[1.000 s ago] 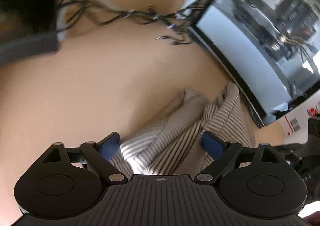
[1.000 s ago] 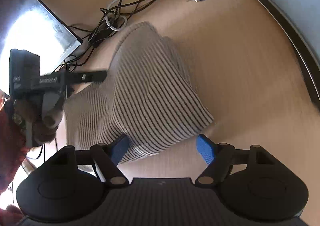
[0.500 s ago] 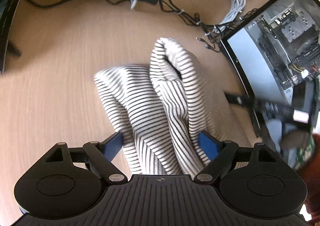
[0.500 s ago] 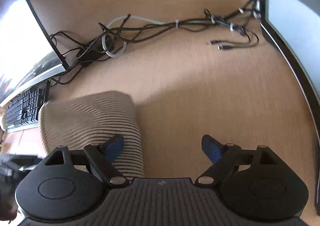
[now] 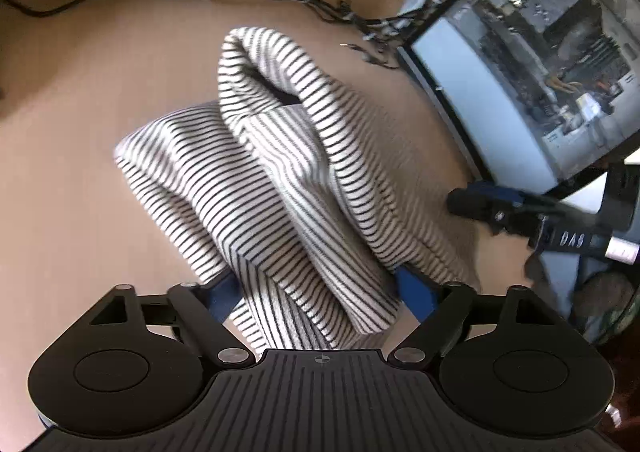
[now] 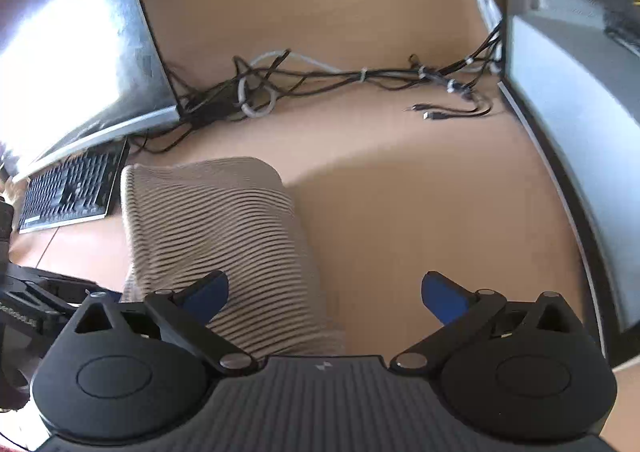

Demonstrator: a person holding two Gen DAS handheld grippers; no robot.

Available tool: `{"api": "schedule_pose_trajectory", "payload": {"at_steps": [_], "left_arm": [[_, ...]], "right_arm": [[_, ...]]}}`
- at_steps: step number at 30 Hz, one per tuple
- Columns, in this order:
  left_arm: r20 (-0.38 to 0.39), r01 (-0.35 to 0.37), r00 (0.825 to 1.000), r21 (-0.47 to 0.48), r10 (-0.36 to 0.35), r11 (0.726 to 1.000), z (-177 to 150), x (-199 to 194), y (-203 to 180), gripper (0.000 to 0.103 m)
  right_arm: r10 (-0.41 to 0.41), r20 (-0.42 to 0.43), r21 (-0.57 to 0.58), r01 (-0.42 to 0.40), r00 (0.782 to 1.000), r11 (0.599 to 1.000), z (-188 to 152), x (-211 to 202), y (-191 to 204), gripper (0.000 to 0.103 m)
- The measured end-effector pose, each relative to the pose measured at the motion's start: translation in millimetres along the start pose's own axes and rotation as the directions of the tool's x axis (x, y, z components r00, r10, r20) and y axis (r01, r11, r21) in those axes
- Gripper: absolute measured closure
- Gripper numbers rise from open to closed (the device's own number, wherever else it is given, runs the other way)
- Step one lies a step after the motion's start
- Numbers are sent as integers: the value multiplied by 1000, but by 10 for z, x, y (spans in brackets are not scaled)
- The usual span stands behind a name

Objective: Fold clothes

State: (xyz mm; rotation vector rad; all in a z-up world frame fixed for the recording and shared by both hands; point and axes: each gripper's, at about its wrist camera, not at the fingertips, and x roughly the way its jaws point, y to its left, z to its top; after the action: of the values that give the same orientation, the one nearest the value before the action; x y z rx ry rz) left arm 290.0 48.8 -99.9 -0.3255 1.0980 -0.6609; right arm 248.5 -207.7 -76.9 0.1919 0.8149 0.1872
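Striped garment [image 5: 280, 180] bunched in loose folds on the wooden bench [image 5: 80, 172], out in the open middle of it, one rolled fold standing up toward the far edge. Left hand-held gripper [image 5: 320, 292] angled down over the near end of the garment, jaws closing, cloth bulging between the two blue pads; whether the pads already press on the cloth cannot be told, the fabric hiding most of them. Right hand-held gripper [image 6: 324, 296] spread wide and opening, bare bench between its pads, the left pad just over the garment's [image 6: 216, 236] edge, no grip on it. Same gripper also visible in the left wrist view as a dark blurred shape [image 5: 520, 212] just beside the garment's right side. Tangle of cables [image 6: 320, 80] along the far edge of the bench. Open computer case [image 5: 540, 64] at the right edge, a monitor [image 6: 72, 52] and a keyboard [image 6: 68, 188] at the left. All somewhat blurred.
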Motion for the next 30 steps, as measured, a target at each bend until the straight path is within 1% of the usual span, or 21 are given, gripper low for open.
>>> {"api": "schedule_pose_trajectory", "payload": {"at_steps": [2, 3, 7, 8, 10, 11, 12, 13, 14, 16, 18, 20, 21, 22, 24, 26, 27, 29, 30], "left_arm": [[-7, 40, 999, -14, -40, 999, 50, 114, -96, 24], [-12, 41, 999, -3, -41, 999, 55, 159, -144, 23], [-28, 5, 1000, 60, -3, 998, -55, 156, -266, 22], [-19, -5, 1000, 59, 6, 998, -79, 96, -248, 21], [13, -20, 1000, 45, 19, 999, -104, -46, -195, 19], [44, -50, 998, 35, 48, 998, -117, -137, -163, 19], [80, -90, 993, 24, 87, 996, -134, -217, -141, 18], [115, -130, 985, 12, 128, 991, -151, -293, -121, 15], [152, -180, 972, -5, 179, 984, -160, -344, -110, 13], [218, -272, 936, -44, 275, 961, -177, -442, -88, 14], [232, -303, 921, -74, 312, 950, -186, -444, -81, 15], [213, -341, 914, -57, 345, 938, -207, -369, -118, 20], [204, -360, 909, -48, 362, 932, -218, -332, -136, 21], [195, -378, 905, -39, 378, 925, -229, -297, -153, 25], [186, -392, 902, -25, 390, 919, -260, -256, -159, 29], [177, -406, 899, -11, 402, 914, -290, -218, -163, 31], [175, -409, 898, -11, 404, 913, -296, -221, -155, 32], [172, -414, 896, -10, 409, 910, -309, -227, -140, 34], [171, -416, 895, -10, 411, 909, -314, -231, -134, 35]], "right_arm": [[-12, 27, 22, 12, 1000, 1000, 3, -56, -21, 0], [-15, 41, 34, 14, 999, 999, 10, -86, -33, 0], [21, 77, 47, -25, 997, 999, 10, -189, -73, 0], [20, 87, 40, -23, 996, 999, 9, -205, -64, 0], [-6, 107, 9, 5, 994, 1000, 6, -221, -10, 0], [-19, 118, -6, 20, 993, 1000, 4, -230, 18, 0], [-30, 126, -20, 33, 992, 999, 4, -231, 52, 0], [-37, 132, -33, 42, 991, 999, 4, -222, 94, 0], [-41, 138, -56, 49, 990, 997, -6, -205, 149, 0], [-44, 149, -124, 62, 988, 990, -48, -147, 302, 0], [-43, 136, -226, 73, 990, 971, -146, -29, 500, 0], [-50, 82, -285, 72, 995, 956, -272, 142, 632, 0], [-72, 58, -299, 86, 996, 950, -335, 231, 678, 0], [-95, 45, -299, 104, 994, 949, -370, 286, 701, 0], [-108, 31, -283, 113, 994, 952, -370, 324, 714, 0], [-106, 2, -275, 102, 994, 956, -301, 320, 706, 0], [-102, 12, -286, 102, 995, 953, -276, 276, 705, 0], [-103, 71, -335, 121, 992, 934, -277, 151, 730, 0], [-111, 99, -372, 140, 989, 917, -302, 101, 751, 4]]}}
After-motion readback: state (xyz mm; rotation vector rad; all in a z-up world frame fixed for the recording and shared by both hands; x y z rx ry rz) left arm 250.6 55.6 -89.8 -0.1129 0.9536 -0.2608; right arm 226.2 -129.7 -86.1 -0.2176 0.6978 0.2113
